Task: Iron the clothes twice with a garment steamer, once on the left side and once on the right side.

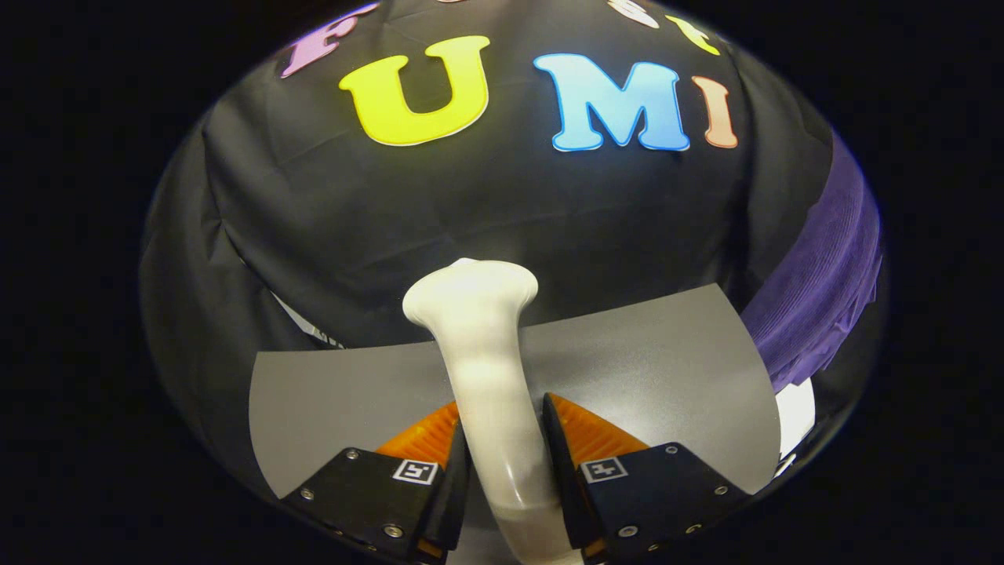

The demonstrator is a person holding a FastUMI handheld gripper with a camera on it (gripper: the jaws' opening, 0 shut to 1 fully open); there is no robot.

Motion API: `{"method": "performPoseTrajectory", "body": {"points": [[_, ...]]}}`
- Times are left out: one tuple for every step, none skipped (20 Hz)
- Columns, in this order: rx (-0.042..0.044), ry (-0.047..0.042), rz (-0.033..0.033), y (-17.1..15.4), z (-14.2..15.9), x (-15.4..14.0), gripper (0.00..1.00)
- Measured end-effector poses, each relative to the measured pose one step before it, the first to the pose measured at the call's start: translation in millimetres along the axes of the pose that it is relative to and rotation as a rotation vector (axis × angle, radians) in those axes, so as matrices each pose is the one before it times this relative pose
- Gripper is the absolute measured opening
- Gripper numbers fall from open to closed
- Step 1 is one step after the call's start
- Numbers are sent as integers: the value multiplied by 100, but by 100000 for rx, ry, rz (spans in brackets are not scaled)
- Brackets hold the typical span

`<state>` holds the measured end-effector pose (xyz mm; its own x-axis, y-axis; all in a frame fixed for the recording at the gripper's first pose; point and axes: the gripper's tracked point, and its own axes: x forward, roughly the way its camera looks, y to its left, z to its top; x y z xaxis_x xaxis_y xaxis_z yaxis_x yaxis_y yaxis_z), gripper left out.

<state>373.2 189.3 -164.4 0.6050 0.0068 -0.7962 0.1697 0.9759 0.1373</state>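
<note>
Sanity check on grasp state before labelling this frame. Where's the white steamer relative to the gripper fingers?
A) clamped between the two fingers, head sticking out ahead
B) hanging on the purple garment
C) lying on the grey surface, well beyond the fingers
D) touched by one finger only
A: the white steamer has its handle between the fingers of the gripper, both pressing on it, its flared head out ahead over the grey table, apart from the purple garment.

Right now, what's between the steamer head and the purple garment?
In the gripper view, the fingers are shut on the steamer handle. Between its head and the purple garment lie only bare grey tabletop and the black booth wall.
</note>
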Motion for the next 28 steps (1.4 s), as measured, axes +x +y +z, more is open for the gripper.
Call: {"method": "performPoseTrajectory", "body": {"points": [[-2028, -834, -621, -43, -168, 64, 49], [-1115, -912, -962, -84, -23, -144, 44], [-1128, -1520, -805, 63, 38, 111, 43], [-1311, -1924, -815, -73, 58, -84, 40], [-668, -2024, -798, -18, 46, 19, 39], [-847, -1121, -319, 16, -43, -135, 37], [-452, -1216, 505, 71, 72, -50, 36], [-39, -954, 1181, 82, 101, -136, 36], [-286, -1335, 1036, 58, 83, -103, 36], [-518, -1418, 1241, 44, 110, -180, 36], [-495, -1450, 1210, 193, 172, -322, 35], [-553, -2885, 849, 4, 365, -384, 36], [-578, -3243, 989, 63, 329, -616, 36], [583, -2714, 1683, 122, 195, -778, 36], [319, -3162, 1647, -35, -251, -1141, 35], [353, -1624, 1141, -101, -354, -1235, 35], [-1973, -1442, 686, -218, -496, -1533, 35], [-3454, -1546, -138, -453, -226, -1380, 35], [-3703, -1546, 421, -435, -205, -1608, 35], [-1595, -2439, 2666, -170, -126, -1706, 34], [927, -3222, 3439, -6, -132, -1634, 34], [1117, -3503, 3130, -146, 104, -1888, 34], [-429, -3275, 1807, -620, 319, -1804, 34], [-1812, -2895, 609, -810, 238, -1921, 34], [-1297, -2311, 328, -889, 115, -1955, 34], [20, -2030, 606, -666, 185, -1851, 34], [92, -2293, 957, -534, 105, -1593, 34], [-112, -2041, 333, -818, 339, -1526, 34]]}}
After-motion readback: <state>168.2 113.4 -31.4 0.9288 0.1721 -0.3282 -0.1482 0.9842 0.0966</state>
